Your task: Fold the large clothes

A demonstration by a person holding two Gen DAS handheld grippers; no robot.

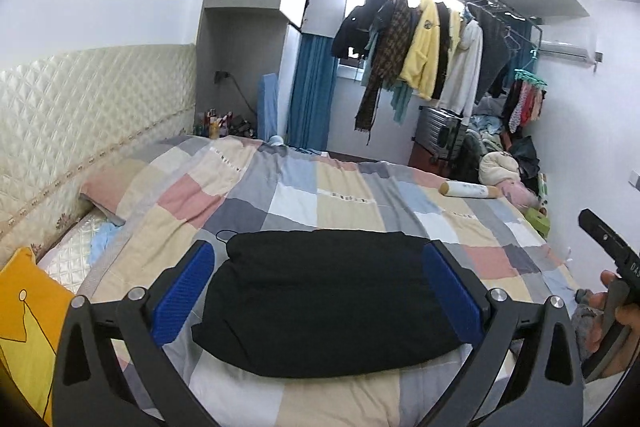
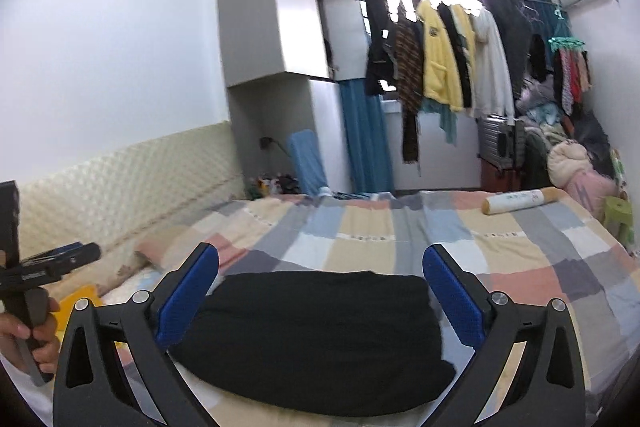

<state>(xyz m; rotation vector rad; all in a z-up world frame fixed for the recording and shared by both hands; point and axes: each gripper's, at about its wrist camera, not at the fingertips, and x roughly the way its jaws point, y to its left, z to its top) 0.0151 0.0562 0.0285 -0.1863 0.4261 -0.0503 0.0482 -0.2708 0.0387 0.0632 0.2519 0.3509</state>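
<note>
A black garment (image 1: 324,303) lies folded into a thick rectangle on the checked bedspread (image 1: 320,199). It also shows in the right wrist view (image 2: 312,339). My left gripper (image 1: 318,263) is open, held above the garment's near side, its blue pads (image 1: 184,291) wide apart and empty. My right gripper (image 2: 320,267) is open and empty too, above the same garment. The right gripper's body shows at the right edge of the left wrist view (image 1: 612,247), and the left one at the left edge of the right wrist view (image 2: 48,263).
A white roll (image 1: 468,190) lies on the bed's far right. A yellow cushion (image 1: 24,319) and a pillow (image 1: 120,187) lie by the quilted headboard (image 1: 80,115). Hanging clothes (image 1: 424,55), a suitcase (image 1: 440,135) and piled laundry (image 1: 508,163) stand beyond the bed.
</note>
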